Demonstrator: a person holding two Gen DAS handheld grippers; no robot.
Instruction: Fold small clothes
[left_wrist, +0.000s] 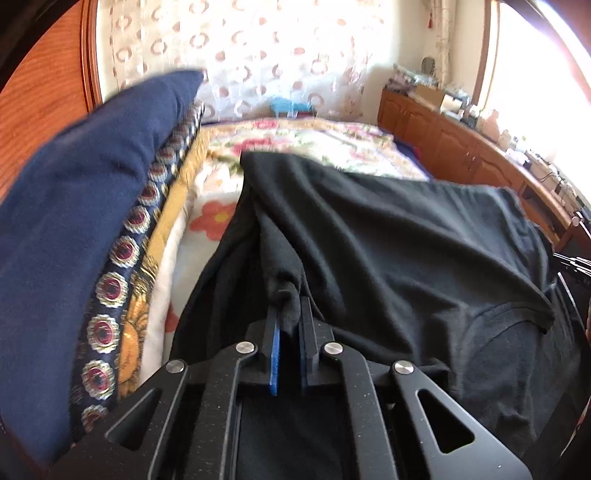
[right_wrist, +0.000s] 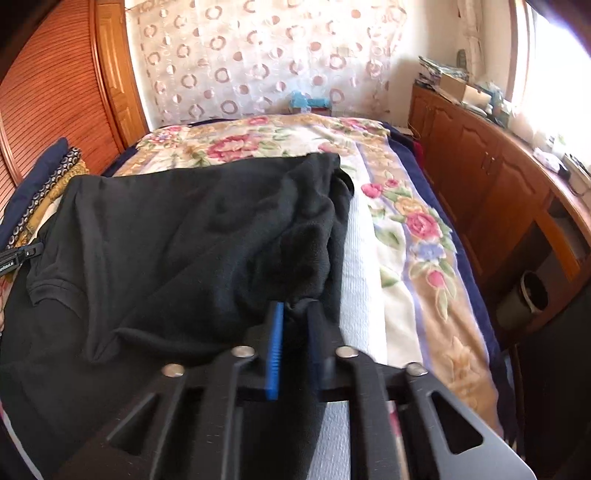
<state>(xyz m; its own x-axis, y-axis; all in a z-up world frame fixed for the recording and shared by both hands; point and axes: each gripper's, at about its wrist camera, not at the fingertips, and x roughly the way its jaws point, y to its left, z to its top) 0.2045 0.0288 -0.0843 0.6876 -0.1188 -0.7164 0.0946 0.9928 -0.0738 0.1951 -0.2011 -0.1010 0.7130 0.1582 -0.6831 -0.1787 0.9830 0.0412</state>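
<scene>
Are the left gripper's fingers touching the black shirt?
Touching. The left wrist view shows the left gripper shut on a bunch of the black shirt.

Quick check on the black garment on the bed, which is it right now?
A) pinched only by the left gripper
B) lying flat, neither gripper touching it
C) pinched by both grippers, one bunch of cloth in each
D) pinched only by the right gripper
C: the left gripper and the right gripper each have a bunch of the black garment clamped between their blue pads.
</scene>
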